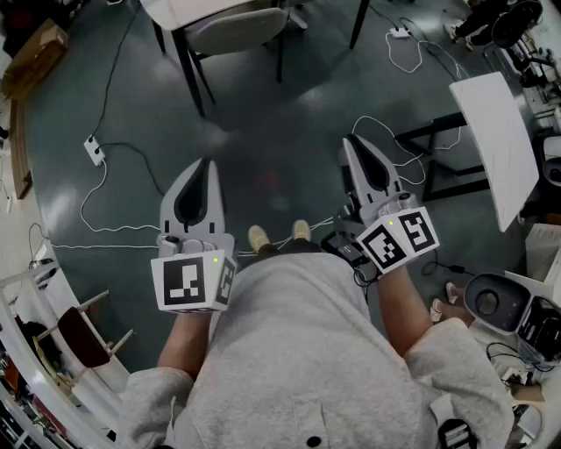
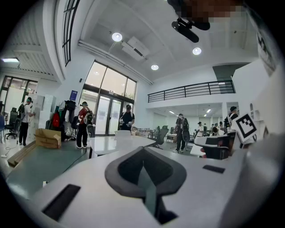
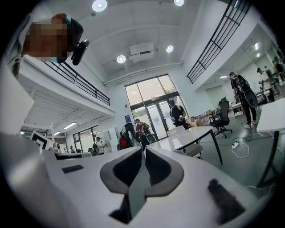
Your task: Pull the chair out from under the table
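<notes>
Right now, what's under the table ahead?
A chair, pushed in under the table. Only its near part shows; the table covers the rest.

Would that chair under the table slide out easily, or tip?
The chair looks light, with thin dark legs and a pale seat, so it probably drags easily. The floor looks smooth and shiny, so it should slide rather than catch. Pulled from high up, it might tilt.
</notes>
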Tool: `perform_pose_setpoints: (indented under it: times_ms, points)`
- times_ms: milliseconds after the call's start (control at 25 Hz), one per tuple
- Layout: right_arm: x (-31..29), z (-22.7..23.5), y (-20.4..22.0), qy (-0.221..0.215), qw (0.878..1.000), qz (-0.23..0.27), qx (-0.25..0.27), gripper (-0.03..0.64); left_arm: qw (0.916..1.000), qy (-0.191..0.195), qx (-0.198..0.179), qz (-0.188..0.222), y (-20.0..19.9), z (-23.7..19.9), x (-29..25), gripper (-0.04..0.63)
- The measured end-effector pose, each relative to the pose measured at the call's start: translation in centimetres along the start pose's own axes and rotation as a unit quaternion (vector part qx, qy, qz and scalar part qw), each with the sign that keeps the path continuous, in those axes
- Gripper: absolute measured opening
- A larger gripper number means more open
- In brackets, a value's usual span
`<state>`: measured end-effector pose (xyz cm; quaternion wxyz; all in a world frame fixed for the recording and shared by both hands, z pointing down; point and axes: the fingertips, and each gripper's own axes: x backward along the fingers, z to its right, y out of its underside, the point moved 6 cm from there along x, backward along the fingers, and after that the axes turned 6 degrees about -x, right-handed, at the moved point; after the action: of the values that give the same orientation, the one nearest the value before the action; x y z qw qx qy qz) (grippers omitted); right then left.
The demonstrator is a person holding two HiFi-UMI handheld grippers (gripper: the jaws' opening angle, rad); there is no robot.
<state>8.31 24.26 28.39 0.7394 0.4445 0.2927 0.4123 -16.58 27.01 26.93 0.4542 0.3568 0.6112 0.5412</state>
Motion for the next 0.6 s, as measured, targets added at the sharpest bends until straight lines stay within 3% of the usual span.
perform_pose_setpoints:
  times_ms: [240,440,600]
  points:
    - [-1.1,-0.1,0.1,0.001,0.999,0.012,-0.04,0.04,1.0,0.001,-0.003,-0.003,-0.1,-0.8,-0.7,0.015]
    - [-2.2,-0.6,0.3,0.022,0.999,-0.01,0.024,0.04,0.9999,-0.003,-0.005,-0.01,-0.3,-1.8,-1.6,0.015]
    - [-3.0,-2.0,0.4,0.012,0.998,-0.017,0.064,0.037,0.9998,-0.007,-0.009,-0.015,-0.5,-2.5,-1.6,0.015]
